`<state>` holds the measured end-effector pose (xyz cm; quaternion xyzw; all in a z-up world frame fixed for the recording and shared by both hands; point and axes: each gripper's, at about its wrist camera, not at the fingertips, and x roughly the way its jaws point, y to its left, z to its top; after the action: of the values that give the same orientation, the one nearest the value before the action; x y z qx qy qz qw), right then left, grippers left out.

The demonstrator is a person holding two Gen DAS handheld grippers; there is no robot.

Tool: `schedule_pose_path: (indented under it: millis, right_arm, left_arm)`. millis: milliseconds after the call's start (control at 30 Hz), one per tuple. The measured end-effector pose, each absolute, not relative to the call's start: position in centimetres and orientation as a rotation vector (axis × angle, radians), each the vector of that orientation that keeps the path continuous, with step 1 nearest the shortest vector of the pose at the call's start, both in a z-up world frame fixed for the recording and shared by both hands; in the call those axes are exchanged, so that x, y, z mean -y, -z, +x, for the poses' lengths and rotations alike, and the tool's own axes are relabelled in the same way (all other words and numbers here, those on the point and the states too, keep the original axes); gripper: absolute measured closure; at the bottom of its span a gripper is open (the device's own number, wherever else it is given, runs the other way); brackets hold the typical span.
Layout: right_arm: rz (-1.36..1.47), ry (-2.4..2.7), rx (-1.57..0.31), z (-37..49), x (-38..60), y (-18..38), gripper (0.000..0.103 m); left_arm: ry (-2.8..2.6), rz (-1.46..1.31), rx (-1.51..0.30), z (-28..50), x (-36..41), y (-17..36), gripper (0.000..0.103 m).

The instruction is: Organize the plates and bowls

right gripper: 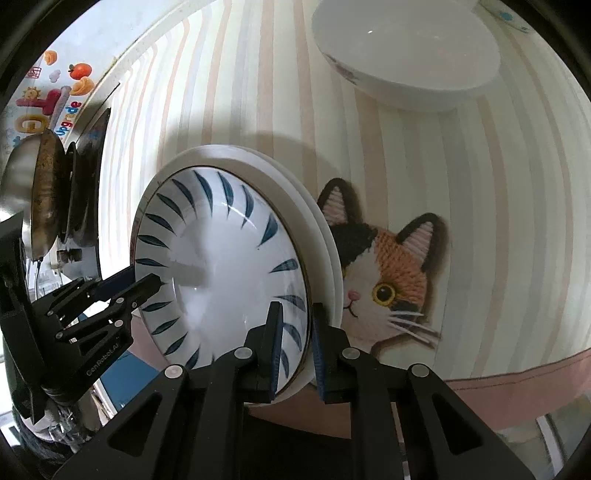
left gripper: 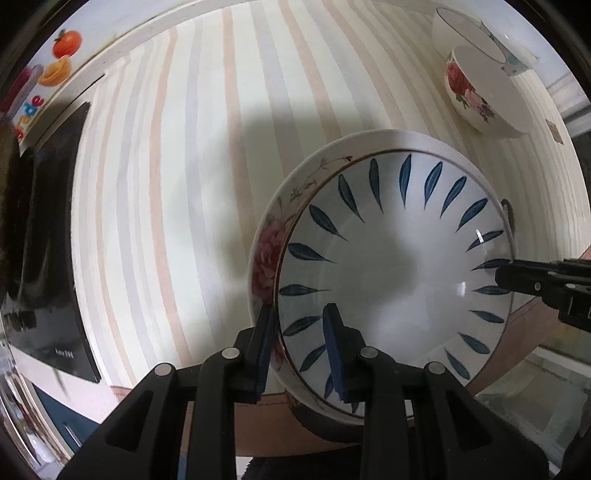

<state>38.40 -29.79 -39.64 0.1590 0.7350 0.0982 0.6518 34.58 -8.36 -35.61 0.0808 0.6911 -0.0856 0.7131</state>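
A white plate with blue leaf marks (left gripper: 391, 266) lies stacked in a larger white plate with a pink flower rim (left gripper: 269, 254). My left gripper (left gripper: 301, 350) is shut on the near rim of the stack. My right gripper (right gripper: 297, 350) is shut on the opposite rim of the same stack (right gripper: 229, 266); its fingers show at the right edge of the left wrist view (left gripper: 517, 275). The stack is held over the striped tablecloth (left gripper: 207, 177). Two bowls, a rose-patterned one (left gripper: 484, 96) and a white one behind it (left gripper: 465, 33), stand at the far right.
A black induction cooker (left gripper: 44, 266) sits at the left of the table, with a metal pot (right gripper: 40, 199) on it in the right wrist view. A cat picture (right gripper: 388, 273) decorates the cloth beside the stack. The table's front edge runs below the plates.
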Motion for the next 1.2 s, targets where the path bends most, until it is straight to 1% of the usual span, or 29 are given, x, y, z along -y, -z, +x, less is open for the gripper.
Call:
schedule_pose_path:
  millis: [167,267,333,367,433,533,567,633,667,700,733,767,833,1200]
  right_arm:
    - [0.343,-0.217,-1.634,37.3,29.9,38.0,0.084]
    - [0.318,-0.221,-1.598,36.3,29.4,35.9,0.079]
    - [0.288,-0.222,-1.56,35.5,28.9,33.7,0.067]
    - [0.28,-0.22,-1.545,35.1,28.7,32.8,0.065]
    - [0.263,-0.224,-1.515,34.5,28.4,30.9,0.055]
    - [0.242,-0.232,-1.459,33.2,27.9,27.6,0.042]
    - [0.237,-0.235,-1.446,33.0,27.8,26.8,0.04]
    - [0.237,-0.242,-1.412,32.3,27.6,24.8,0.029]
    - [0.234,-0.247,-1.395,32.0,27.6,23.9,0.027]
    - [0.231,-0.248,-1.384,31.7,27.6,23.2,0.023]
    - [0.225,-0.242,-1.371,31.3,27.7,22.4,0.019]
    - [0.221,-0.235,-1.364,31.0,27.7,21.8,0.017]
    - [0.209,-0.229,-1.345,30.3,27.8,20.5,0.015]
    - [0.174,-0.235,-1.25,26.9,27.9,15.3,0.012]
  left_arm:
    - [0.168,0.128,-1.506,33.0,7.8,33.4,0.078]
    - [0.164,0.107,-1.475,31.7,7.5,31.3,0.078]
    - [0.163,0.091,-1.444,30.8,7.4,29.5,0.078]
    - [0.169,0.086,-1.428,30.3,7.4,28.5,0.078]
    - [0.177,0.074,-1.4,29.3,7.5,26.3,0.078]
    - [0.189,0.055,-1.367,28.1,7.6,23.5,0.072]
    - [0.192,0.047,-1.356,27.6,7.5,22.5,0.069]
    - [0.198,0.04,-1.345,27.4,7.4,21.4,0.062]
    - [0.2,0.037,-1.344,27.0,7.4,20.9,0.052]
    - [0.2,0.034,-1.339,26.8,7.4,20.4,0.036]
    - [0.198,0.03,-1.336,26.6,7.3,19.9,0.03]
    - [0.197,0.021,-1.332,26.6,7.4,19.8,0.024]
    - [0.19,0.011,-1.32,26.1,7.3,18.7,0.022]
    - [0.177,-0.036,-1.278,24.1,7.0,15.5,0.02]
